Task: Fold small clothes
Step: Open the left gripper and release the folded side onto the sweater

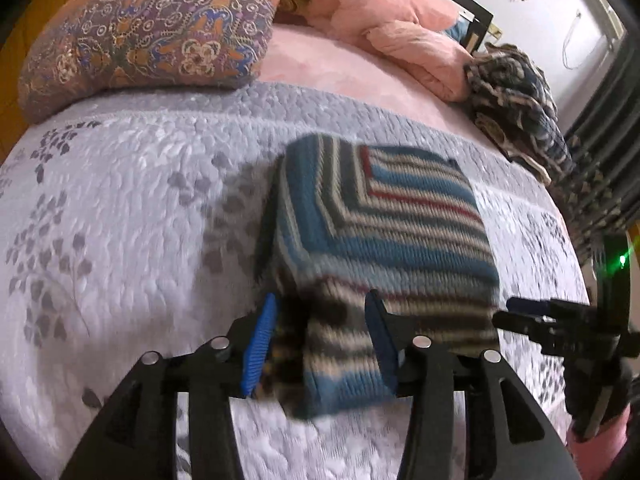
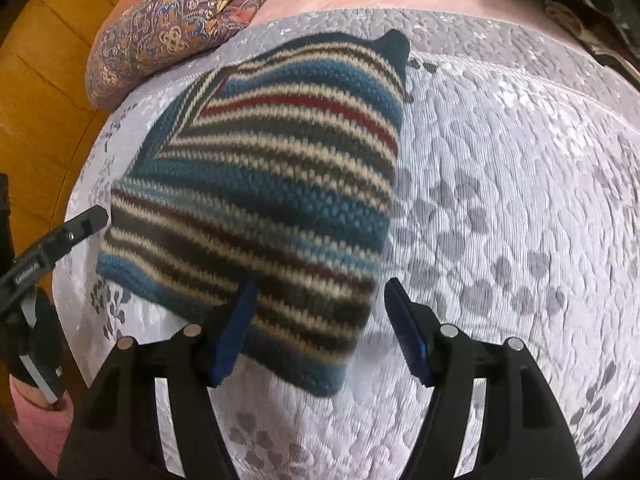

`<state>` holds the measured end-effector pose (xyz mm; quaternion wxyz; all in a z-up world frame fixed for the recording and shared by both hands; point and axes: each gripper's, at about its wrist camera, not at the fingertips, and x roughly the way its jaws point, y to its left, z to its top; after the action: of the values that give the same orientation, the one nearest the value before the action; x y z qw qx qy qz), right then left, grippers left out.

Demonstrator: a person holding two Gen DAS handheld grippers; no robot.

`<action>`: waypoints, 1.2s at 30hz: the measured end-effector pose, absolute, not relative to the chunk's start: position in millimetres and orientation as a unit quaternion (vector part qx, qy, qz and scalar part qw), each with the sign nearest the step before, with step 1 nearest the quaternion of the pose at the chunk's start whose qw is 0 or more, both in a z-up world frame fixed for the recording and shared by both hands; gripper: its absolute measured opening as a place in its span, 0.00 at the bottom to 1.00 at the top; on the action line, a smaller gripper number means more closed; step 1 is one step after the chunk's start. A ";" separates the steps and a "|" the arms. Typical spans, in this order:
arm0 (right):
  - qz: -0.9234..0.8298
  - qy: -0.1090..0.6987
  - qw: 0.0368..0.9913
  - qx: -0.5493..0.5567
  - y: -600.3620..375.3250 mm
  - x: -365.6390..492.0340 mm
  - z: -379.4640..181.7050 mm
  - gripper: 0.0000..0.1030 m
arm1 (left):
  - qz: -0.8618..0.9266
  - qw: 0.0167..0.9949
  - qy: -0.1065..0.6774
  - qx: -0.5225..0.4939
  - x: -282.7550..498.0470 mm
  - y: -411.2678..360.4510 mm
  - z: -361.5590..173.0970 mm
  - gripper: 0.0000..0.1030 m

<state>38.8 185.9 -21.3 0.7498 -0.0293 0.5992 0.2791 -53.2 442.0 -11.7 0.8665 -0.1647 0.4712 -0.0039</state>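
We see a folded knitted sweater point(image 1: 384, 232), striped blue, cream, grey and red, on the grey quilted bedspread point(image 1: 120, 200). Its near edge lies between both spread-apart, empty grippers: left gripper point(image 1: 322, 344), right gripper point(image 2: 320, 332).

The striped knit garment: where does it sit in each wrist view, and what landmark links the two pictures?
Left wrist view: the striped knit garment fills the centre and lower middle, its near edge between the left gripper fingers.
Right wrist view: the garment lies centre-left, its near corner between the right gripper fingers.
Shared landmark: the patterned paisley pillow, upper left in both, on the grey quilted bedspread.
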 end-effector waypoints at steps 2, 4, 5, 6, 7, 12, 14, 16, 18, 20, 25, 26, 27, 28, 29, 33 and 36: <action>0.278 0.601 0.749 -0.033 184.8 33.9 -23.0 0.64 | -0.007 0.864 0.477 -0.161 -56.4 436.2 -18.0 0.45; 0.278 0.602 0.748 -0.034 184.8 30.9 -24.7 0.64 | 0.003 0.863 0.483 -0.149 -56.8 433.1 -25.1 0.43; 0.278 0.602 0.748 -0.036 184.4 28.7 -25.8 0.64 | 0.003 0.861 0.487 -0.146 -55.4 433.4 -28.8 0.43; 0.277 0.601 0.749 -0.039 184.3 26.8 -26.7 0.64 | 0.004 0.859 0.491 -0.147 -54.6 433.8 -32.2 0.41; 0.275 0.600 0.750 -0.043 184.2 25.5 -27.8 0.64 | 0.005 0.857 0.493 -0.147 -53.8 434.7 -34.6 0.39; 0.273 0.601 0.750 -0.047 184.0 23.3 -34.2 0.64 | 0.008 0.850 0.507 -0.141 -52.1 438.7 -48.5 0.37; 0.271 0.601 0.751 -0.049 184.3 23.1 -35.9 0.64 | 0.008 0.847 0.513 -0.137 -51.5 440.5 -55.3 0.37; 0.270 0.602 0.750 -0.050 184.1 23.3 -38.1 0.64 | 0.007 0.843 0.518 -0.148 -51.0 444.9 -61.5 0.38; 0.269 0.604 0.749 -0.050 184.3 22.9 -40.6 0.63 | 0.005 0.840 0.520 -0.156 -50.7 447.8 -66.4 0.39; 0.268 0.605 0.748 -0.052 184.9 22.7 -42.6 0.63 | 0.000 0.837 0.522 -0.165 -50.1 450.3 -72.2 0.39; 0.264 0.608 0.747 -0.052 183.9 23.5 -48.1 0.63 | -0.003 0.835 0.522 -0.174 -49.2 452.7 -79.0 0.42; 0.262 0.608 0.747 -0.053 184.2 23.2 -48.7 0.63 | -0.004 0.836 0.522 -0.170 -49.3 452.0 -79.6 0.42; 0.262 0.608 0.748 -0.054 184.5 22.6 -49.2 0.63 | -0.004 0.836 0.522 -0.168 -48.9 451.4 -79.8 0.43; 0.261 0.608 0.748 -0.054 184.7 22.5 -49.6 0.63 | -0.003 0.837 0.521 -0.167 -49.0 450.6 -80.0 0.43; 0.261 0.607 0.748 -0.054 185.2 22.4 -50.0 0.63 | -0.003 0.838 0.521 -0.164 -49.1 449.6 -79.9 0.43; 0.258 0.607 0.749 -0.058 188.3 23.0 -54.0 0.63 | -0.007 0.836 0.521 -0.175 -48.6 453.3 -80.8 0.44; 0.259 0.613 0.744 -0.053 187.5 26.7 -60.0 0.64 | -0.010 0.835 0.519 -0.184 -49.3 455.6 -78.8 0.45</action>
<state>26.7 187.5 -60.0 0.7442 -0.0533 0.6132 0.2594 -49.3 455.6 -78.8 0.8346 -0.1843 0.5190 -0.0103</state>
